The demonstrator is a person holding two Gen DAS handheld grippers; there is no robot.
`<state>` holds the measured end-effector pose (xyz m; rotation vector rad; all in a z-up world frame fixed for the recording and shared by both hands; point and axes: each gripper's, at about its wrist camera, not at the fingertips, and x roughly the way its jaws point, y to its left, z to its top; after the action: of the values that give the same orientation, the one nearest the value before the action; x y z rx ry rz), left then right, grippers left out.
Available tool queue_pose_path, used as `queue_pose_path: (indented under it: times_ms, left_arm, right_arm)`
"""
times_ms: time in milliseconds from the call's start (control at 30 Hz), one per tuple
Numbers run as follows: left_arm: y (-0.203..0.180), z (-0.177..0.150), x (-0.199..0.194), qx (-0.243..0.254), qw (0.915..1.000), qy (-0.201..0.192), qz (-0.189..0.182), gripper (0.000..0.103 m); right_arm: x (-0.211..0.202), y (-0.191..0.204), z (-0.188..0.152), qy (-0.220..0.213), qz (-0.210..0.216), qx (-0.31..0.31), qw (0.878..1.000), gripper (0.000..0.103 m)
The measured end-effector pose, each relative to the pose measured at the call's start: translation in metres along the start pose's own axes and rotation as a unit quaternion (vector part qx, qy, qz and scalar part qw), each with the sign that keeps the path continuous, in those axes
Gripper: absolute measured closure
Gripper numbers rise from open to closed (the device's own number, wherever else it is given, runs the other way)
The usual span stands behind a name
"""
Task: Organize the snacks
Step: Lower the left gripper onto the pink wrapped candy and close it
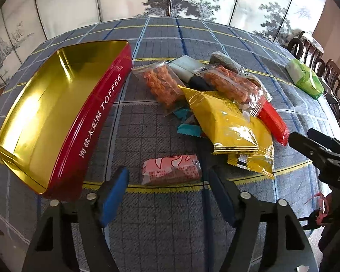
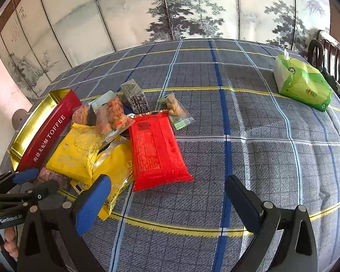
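While both our left gripper [image 1: 167, 183] and right gripper [image 2: 167, 195] gape wide, a pink snack packet [image 1: 171, 170] lies at lower centre between the left fingers.

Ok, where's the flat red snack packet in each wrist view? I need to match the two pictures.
Left wrist: the red packet sits right of centre, mostly hidden behind the yellow packets, only its edge showing.
Right wrist: the red packet lies at centre-left, fully visible, its near end toward the camera.
Shared landmark: the red toffee tin, left of the pile in both.
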<state>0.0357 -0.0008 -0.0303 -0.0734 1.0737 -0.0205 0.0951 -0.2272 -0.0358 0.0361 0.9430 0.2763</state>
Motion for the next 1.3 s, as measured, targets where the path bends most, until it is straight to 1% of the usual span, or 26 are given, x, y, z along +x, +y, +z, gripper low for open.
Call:
queue_pose_path:
  times_ms: [300,500,667,900,967,1033,1300]
  left_arm:
    - [0.0,0.001,0.006,0.004,0.9999,0.006,-0.009,0.056]
    - [0.004,0.001,0.005,-0.005,0.9999,0.0,-0.014,0.058]
    - [0.004,0.001,0.003,0.001,0.9998,-0.002,-0.021,0.059]
    - [0.008,0.001,-0.011,0.005,0.9997,-0.014,-0.02,0.059]
    - [0.011,0.001,-0.014,0.004,0.9996,-0.016,-0.022,0.059]
    - [0.014,0.002,-0.019,0.004,0.9996,-0.021,-0.019,0.059]
    - [0.018,0.007,-0.043,0.018,0.9984,-0.047,-0.027,0.059]
  right_arm:
    - [0.01,-0.003,0.005,0.008,0.0,-0.006,1.0,0.001]
    - [0.016,-0.003,0.008,0.013,-0.002,-0.013,1.0,0.001]
    - [0.022,0.001,0.01,0.019,-0.002,-0.026,0.999,0.001]
    - [0.03,0.008,0.018,0.025,-0.002,-0.056,0.998,0.001]
    - [0.034,0.009,0.022,0.029,0.002,-0.062,0.998,0.005]
    - [0.039,0.01,0.026,0.037,0.012,-0.064,0.997,0.01]
    - [0.051,0.009,0.036,0.049,0.022,-0.063,0.997,0.012]
